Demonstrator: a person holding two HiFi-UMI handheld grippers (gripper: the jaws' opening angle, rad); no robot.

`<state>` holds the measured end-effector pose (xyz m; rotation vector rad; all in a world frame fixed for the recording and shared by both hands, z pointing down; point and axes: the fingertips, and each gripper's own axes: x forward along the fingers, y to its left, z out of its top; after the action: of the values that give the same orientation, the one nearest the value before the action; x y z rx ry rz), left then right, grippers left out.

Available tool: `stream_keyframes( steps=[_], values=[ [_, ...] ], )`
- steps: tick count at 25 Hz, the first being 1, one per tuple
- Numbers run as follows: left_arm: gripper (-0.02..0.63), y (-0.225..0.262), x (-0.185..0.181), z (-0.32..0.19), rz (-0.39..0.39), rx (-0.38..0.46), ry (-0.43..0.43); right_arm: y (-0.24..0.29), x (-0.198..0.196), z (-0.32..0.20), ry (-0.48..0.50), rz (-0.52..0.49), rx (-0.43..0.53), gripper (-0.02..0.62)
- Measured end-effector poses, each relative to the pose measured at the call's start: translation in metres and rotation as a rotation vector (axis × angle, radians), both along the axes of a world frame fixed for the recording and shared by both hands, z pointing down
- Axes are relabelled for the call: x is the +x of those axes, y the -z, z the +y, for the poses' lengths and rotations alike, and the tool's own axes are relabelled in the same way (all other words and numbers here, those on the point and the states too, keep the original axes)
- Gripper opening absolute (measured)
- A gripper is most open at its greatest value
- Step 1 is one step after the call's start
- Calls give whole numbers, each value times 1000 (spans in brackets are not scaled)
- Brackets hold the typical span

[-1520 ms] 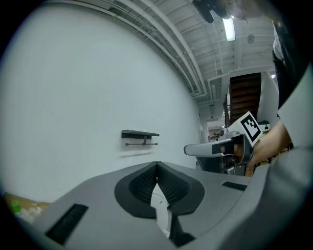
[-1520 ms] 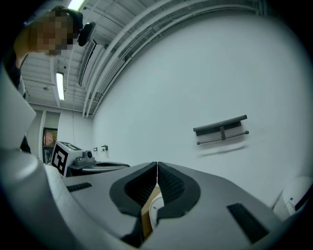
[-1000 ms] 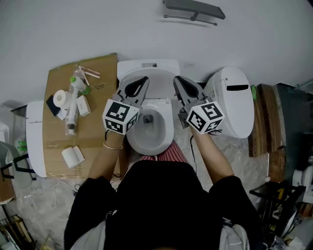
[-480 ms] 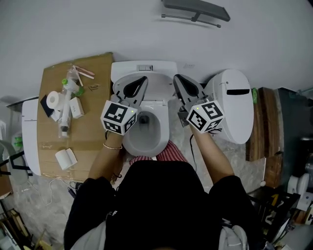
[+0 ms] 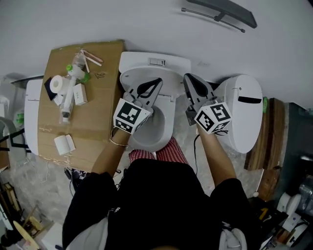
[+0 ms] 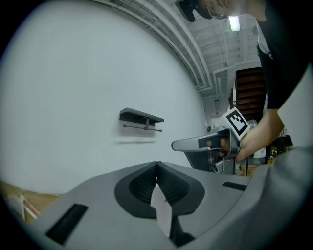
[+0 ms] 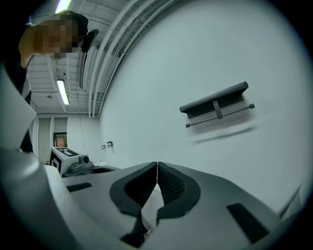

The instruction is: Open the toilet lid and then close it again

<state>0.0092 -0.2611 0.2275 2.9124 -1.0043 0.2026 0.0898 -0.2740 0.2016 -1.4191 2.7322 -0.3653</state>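
The white toilet lid [image 5: 132,78] stands raised against the white cistern [image 5: 154,59] at the wall, and the open white bowl [image 5: 164,124] lies below it, seen from the head view. The left gripper [image 5: 157,81] reaches over the raised lid with its tips in front of it; whether it touches the lid cannot be told from here. The right gripper [image 5: 189,77] hangs just right of the bowl, between it and a second white oval toilet [image 5: 244,117]. To the left lies a brown cardboard sheet [image 5: 98,117] carrying a white paper roll [image 5: 58,84] and small white boxes. A dark grey wall shelf with a bar [image 5: 222,14] hangs above. The left gripper view looks over the lid and shows none of the toilet: its own fingers [image 6: 146,183] are pressed together at the tips with nothing between them, in front of the pale wall and the shelf [image 6: 141,117], with the right gripper [image 6: 215,144] and its holding hand [image 6: 259,136] off to one side. The right gripper view shows its fingers [image 7: 168,185] likewise pressed together and empty, aimed at the wall below the shelf [image 7: 215,105], with ceiling lights that no other view catches.
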Motion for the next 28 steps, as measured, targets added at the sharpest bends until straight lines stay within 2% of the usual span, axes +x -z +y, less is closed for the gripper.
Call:
stream_keyframes(
  steps=[15,28],
  values=[
    [5,-52,7,-30,-45,-89,64,-45,7,-43,70,24,-52,20],
    [3,-86,9,-52,-72,-144,127,-85,-1,-62,183,69,-108,20]
  ],
)
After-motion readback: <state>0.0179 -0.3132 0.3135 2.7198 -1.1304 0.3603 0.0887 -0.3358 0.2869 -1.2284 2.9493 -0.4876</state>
